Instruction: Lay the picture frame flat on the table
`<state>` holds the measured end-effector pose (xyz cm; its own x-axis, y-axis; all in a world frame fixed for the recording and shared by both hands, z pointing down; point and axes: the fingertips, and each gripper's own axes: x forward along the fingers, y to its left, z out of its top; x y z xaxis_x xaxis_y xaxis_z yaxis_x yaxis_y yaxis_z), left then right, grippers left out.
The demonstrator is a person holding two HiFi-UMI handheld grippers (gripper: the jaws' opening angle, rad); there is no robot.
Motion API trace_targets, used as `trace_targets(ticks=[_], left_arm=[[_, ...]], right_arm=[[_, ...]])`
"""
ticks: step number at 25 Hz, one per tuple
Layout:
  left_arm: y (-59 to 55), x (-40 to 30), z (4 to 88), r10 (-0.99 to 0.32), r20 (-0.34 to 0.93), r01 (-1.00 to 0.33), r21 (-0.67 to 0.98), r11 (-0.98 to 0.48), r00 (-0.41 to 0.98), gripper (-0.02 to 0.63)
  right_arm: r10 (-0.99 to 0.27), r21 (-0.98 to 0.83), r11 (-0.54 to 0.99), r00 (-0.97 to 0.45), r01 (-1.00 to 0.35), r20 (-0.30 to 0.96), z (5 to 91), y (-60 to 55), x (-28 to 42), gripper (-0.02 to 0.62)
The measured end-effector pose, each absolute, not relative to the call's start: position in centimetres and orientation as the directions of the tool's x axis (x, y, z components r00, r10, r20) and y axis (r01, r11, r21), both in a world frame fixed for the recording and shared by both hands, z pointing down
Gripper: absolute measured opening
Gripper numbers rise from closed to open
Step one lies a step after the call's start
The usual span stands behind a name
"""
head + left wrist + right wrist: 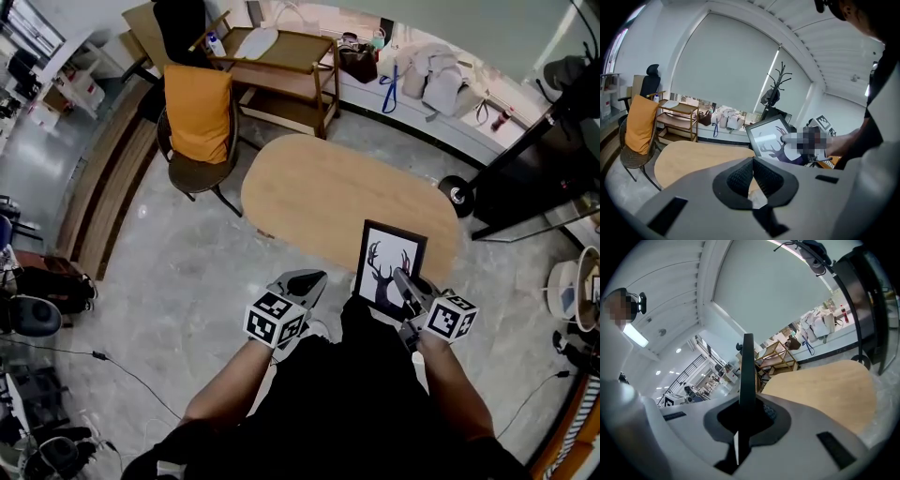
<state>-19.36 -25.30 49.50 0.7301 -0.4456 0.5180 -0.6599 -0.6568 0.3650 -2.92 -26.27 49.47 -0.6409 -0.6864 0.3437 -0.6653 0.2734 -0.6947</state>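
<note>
A black picture frame (386, 264) with a deer silhouette print stands tilted above the near right end of the oval wooden table (319, 197). My right gripper (401, 277) is shut on its lower right edge. In the right gripper view the frame (747, 376) appears edge-on, clamped between the jaws of the right gripper (747, 416), with the table (825, 390) beyond. My left gripper (314, 279) hovers at the table's near edge, left of the frame, shut and holding nothing. The left gripper view has its pads (740, 177) meeting and the frame (766, 136) off to the right.
A chair with an orange cushion (199, 122) stands at the table's far left. Behind it is a wooden trolley (281, 75). A black wheeled stand (525, 178) is at the right. Bags line the back ledge (422, 75). Cables lie on the floor (112, 366).
</note>
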Motion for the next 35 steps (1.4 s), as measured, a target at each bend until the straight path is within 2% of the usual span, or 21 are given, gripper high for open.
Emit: trace_targets(ticks=[6, 14, 23, 31, 35], left_arm=[[-32.2, -17.2, 51.5, -0.435, 0.579, -0.692, 0.353, -0.629, 0.690, 0.005], [-41.8, -12.7, 58.8, -0.418, 0.654, -0.740, 0.346, -0.577, 0.631, 0.005], [-46.3, -12.6, 63.9, -0.387, 0.699, -0.772, 0.383, -0.507, 0.601, 0.005], [-46.6, -13.2, 68.6, -0.337, 0.731, -0.777, 0.412, -0.476, 0.594, 0.005], [-47.2, -13.3, 70.2, -0.334, 0.730, -0.779, 0.424, -0.461, 0.596, 0.005]], right_arm=[[-0.663, -0.699, 0.266, -0.652, -0.664, 0.367, 53.1, -35.2, -0.6, 0.009], [-0.561, -0.722, 0.129, -0.651, -0.680, 0.512, 68.0, -44.8, 3.6, 0.009], [-0.413, -0.709, -0.037, -0.635, -0.704, 0.653, 83.8, -49.2, 1.1, 0.009], [-0.466, -0.788, -0.049, -0.684, -0.613, 0.561, 89.0, -53.1, -1.6, 0.009], [-0.454, -0.780, -0.045, -0.683, -0.624, 0.572, 91.4, -54.0, -1.7, 0.012]])
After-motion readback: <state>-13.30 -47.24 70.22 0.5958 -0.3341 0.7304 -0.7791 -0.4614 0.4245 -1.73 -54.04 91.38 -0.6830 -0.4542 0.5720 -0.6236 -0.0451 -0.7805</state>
